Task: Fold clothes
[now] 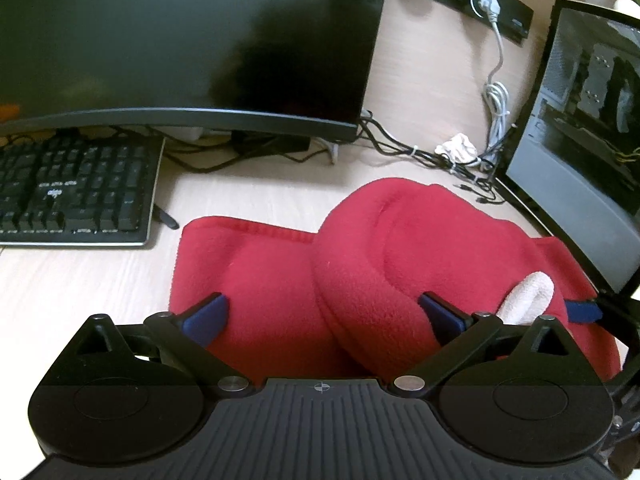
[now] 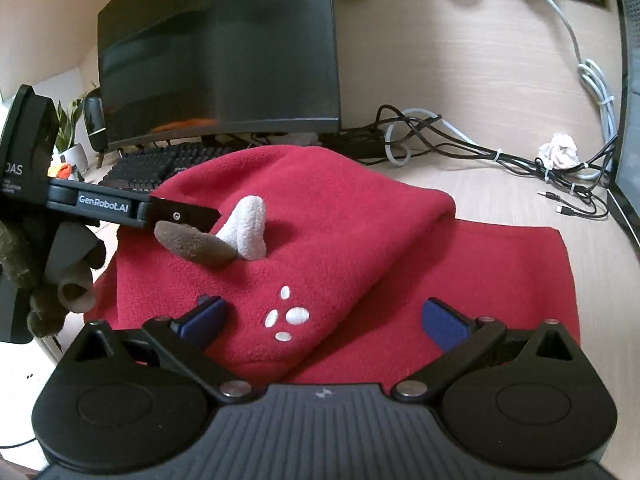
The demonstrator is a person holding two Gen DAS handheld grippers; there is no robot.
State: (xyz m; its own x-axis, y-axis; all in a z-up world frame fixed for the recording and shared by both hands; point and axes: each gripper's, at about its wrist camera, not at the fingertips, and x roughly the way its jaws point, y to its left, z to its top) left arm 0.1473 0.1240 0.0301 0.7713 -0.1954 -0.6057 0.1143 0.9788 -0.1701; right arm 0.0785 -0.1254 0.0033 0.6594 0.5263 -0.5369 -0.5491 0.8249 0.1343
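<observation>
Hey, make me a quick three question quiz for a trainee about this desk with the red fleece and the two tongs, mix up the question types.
1. True or false: the left tongs are shut on the red fleece garment.
2. Multiple choice: which colour are the small oval patches on the garment? A) black B) white C) yellow
3. Short answer: what lies on the desk to the left of the garment in the left wrist view?

Key
1. False: both the left and the right tongs stand open over the fleece.
2. B
3. A black keyboard, in front of the dark monitor.
</observation>
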